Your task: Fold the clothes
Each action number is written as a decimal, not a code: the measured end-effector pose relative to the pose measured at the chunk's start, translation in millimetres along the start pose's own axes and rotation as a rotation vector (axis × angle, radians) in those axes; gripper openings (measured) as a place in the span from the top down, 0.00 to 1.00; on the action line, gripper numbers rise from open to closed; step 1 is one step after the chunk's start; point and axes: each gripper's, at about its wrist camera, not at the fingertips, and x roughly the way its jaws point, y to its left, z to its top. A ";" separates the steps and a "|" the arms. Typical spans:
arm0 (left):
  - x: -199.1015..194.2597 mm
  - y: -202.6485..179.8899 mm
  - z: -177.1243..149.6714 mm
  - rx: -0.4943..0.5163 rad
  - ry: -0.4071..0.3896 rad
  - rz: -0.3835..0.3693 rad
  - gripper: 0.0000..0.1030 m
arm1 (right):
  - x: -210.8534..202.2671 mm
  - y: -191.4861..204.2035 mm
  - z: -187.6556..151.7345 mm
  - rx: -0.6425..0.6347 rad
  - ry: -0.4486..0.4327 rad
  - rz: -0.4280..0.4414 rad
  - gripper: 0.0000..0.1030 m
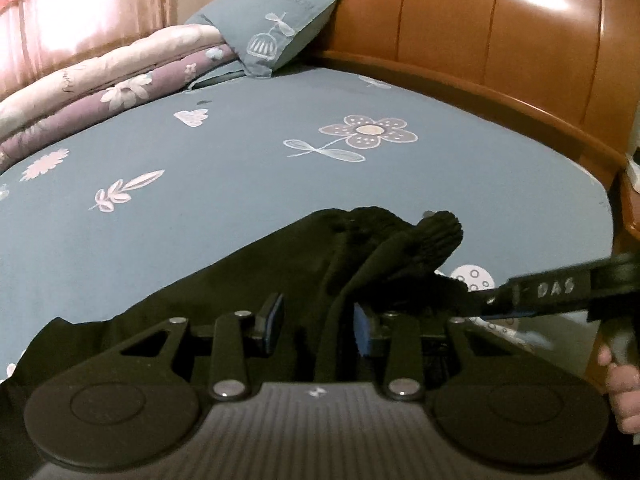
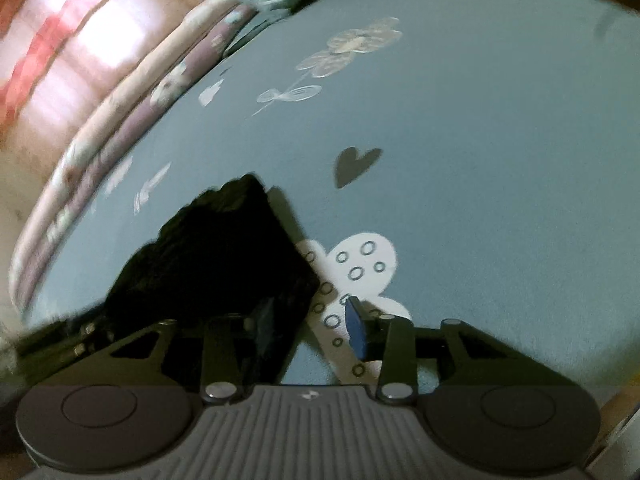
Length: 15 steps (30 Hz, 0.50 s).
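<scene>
Blue floral bedsheet [image 1: 240, 184] carries a dark, seemingly knitted garment [image 1: 248, 280], crumpled.

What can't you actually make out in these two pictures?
- Black garment: what kind it is; in the left wrist view the left tongs cover its near part.
- Left tongs' grip: fabric lies between the pads, but dark cloth hides any contact.
- Quilt and curtain: smeared by motion blur in the right wrist view.
- Person: only a hand, cut off by the frame edge.

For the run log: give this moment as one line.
stage: folding | left tool: shut on black garment | right tool: open, empty | surface: bed sheet
</scene>
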 end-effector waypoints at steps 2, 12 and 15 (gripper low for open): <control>-0.9 -1.4 -0.7 0.001 -0.002 -0.011 0.65 | 4.0 13.7 -2.6 -0.076 0.003 -0.020 0.45; -6.8 -20.0 -10.6 0.114 0.005 -0.073 0.60 | -4.5 -15.0 2.2 0.027 -0.015 -0.057 0.84; -5.0 -35.5 -22.5 0.189 0.043 -0.114 0.59 | -14.2 -29.1 5.3 0.100 -0.075 -0.087 0.79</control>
